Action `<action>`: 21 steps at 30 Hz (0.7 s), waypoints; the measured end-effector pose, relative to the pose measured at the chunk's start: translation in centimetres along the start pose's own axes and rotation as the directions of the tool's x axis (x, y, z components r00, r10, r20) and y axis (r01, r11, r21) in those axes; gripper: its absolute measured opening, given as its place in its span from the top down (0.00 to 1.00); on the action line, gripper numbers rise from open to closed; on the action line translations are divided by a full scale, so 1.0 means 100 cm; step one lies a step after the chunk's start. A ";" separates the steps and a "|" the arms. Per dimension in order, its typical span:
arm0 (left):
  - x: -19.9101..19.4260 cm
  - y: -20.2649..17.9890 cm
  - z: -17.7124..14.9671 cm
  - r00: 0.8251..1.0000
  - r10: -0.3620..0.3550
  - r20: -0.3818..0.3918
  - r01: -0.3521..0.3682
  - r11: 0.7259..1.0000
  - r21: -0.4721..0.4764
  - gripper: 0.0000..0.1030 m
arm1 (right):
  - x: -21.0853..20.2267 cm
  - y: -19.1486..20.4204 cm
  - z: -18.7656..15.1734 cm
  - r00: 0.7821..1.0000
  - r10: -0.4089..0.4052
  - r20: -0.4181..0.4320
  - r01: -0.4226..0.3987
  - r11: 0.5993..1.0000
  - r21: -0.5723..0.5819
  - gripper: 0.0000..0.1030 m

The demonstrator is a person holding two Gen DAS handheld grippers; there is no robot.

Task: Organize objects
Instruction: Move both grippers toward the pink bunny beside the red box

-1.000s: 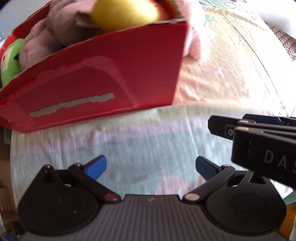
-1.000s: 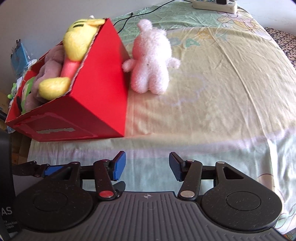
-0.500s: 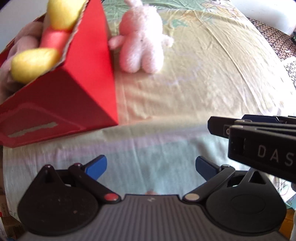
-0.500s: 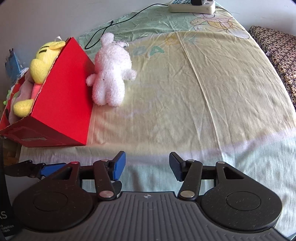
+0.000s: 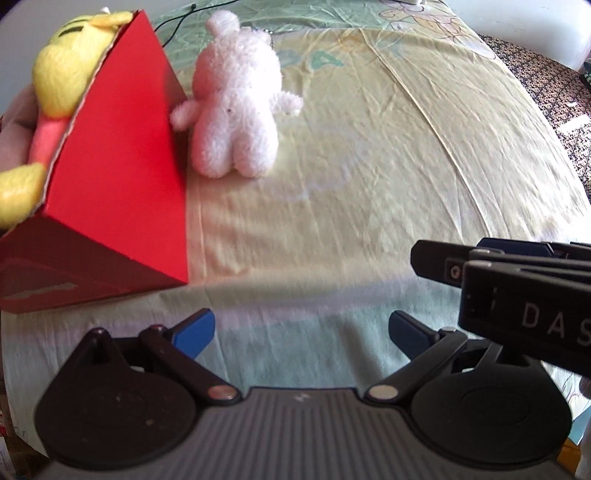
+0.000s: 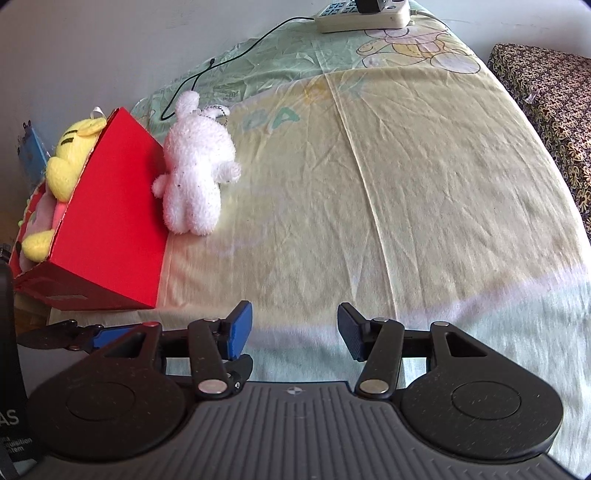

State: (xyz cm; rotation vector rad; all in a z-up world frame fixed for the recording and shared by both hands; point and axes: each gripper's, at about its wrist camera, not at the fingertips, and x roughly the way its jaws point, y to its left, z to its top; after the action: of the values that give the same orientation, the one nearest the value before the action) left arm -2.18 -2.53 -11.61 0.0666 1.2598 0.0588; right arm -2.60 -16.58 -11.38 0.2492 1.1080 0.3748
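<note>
A white plush rabbit [image 5: 236, 110] [image 6: 195, 173] stands on the bed sheet, its back to me, leaning against the right wall of a red cardboard box [image 5: 118, 177] [image 6: 110, 229]. A yellow plush toy [image 5: 66, 77] [image 6: 70, 162] and pinkish soft toys lie inside the box. My left gripper [image 5: 301, 332] is open and empty, well short of the rabbit. My right gripper [image 6: 294, 332] is also open and empty, near the bed's front edge. It shows in the left wrist view as black arms with a blue pad [image 5: 513, 247].
The yellow-green cartoon bed sheet [image 6: 406, 184] stretches far to the right of the rabbit. A white power strip [image 6: 362, 14] with a black cable [image 6: 221, 62] lies at the far edge. A dark patterned cushion [image 6: 554, 96] sits at the right.
Both views have swung to the right, away from the red box. The white rabbit, barely seen a second ago in the left wrist view, now stands in full view. Both grippers stayed open.
</note>
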 end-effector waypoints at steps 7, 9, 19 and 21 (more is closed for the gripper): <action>0.010 0.000 0.005 0.999 -0.015 0.029 0.015 1.000 0.015 0.02 | 0.012 -0.004 0.008 1.000 0.019 0.013 -0.019 1.000 0.015 0.47; 0.011 0.003 0.007 0.998 -0.036 0.042 0.035 0.999 0.003 0.01 | 0.014 -0.002 0.011 0.999 0.034 0.017 -0.034 0.999 -0.003 0.47; 0.018 0.011 0.002 0.985 -0.084 0.148 0.083 0.996 0.013 0.01 | 0.035 0.001 0.057 0.993 0.117 0.010 -0.116 0.992 -0.043 0.48; 0.021 0.010 0.002 0.983 -0.096 0.156 0.095 0.995 0.017 0.01 | 0.038 0.009 0.068 0.991 0.134 0.007 -0.133 0.988 -0.080 0.48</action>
State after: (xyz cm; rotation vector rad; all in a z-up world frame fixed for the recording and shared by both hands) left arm -1.39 -1.39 -13.45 0.0185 1.1044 -0.0352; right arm 4.89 -14.28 -11.27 0.2557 1.0641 0.5353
